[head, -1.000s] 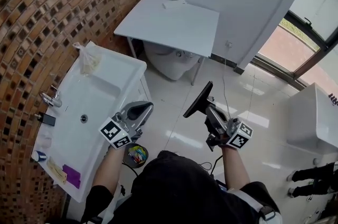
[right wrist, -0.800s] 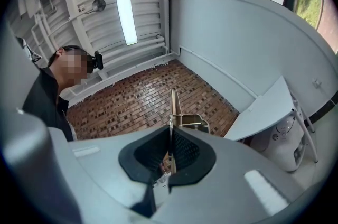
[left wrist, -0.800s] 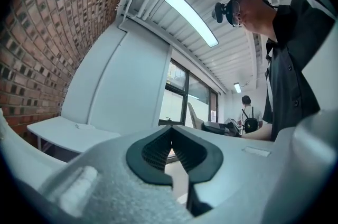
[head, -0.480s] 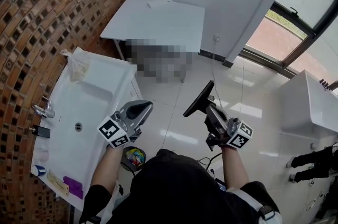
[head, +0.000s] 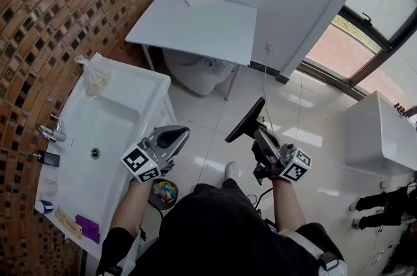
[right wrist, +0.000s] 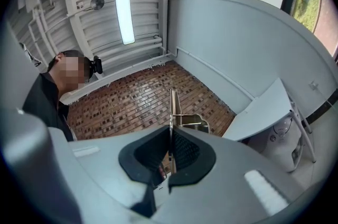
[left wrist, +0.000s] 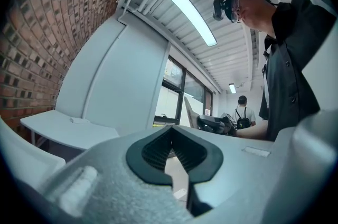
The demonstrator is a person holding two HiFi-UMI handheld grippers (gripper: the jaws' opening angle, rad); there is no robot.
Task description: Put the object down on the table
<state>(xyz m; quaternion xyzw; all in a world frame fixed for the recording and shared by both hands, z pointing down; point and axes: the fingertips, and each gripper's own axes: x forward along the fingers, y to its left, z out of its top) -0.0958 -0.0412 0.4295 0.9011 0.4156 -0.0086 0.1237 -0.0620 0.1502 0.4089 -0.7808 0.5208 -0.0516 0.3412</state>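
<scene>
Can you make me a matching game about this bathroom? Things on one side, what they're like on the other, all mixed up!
Things:
1. table
2. sink
3. left gripper
4. right gripper

Clues:
A. shut on a flat black panel
B. has a tap
C. shut, holding nothing
D. stands over the toilet

Pairs: 1-D, 2-B, 3-C, 4-A

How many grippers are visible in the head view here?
2. The left gripper is beside the sink, shut and empty; the right gripper, beside it, grips a flat black object. None seems hidden.
</scene>
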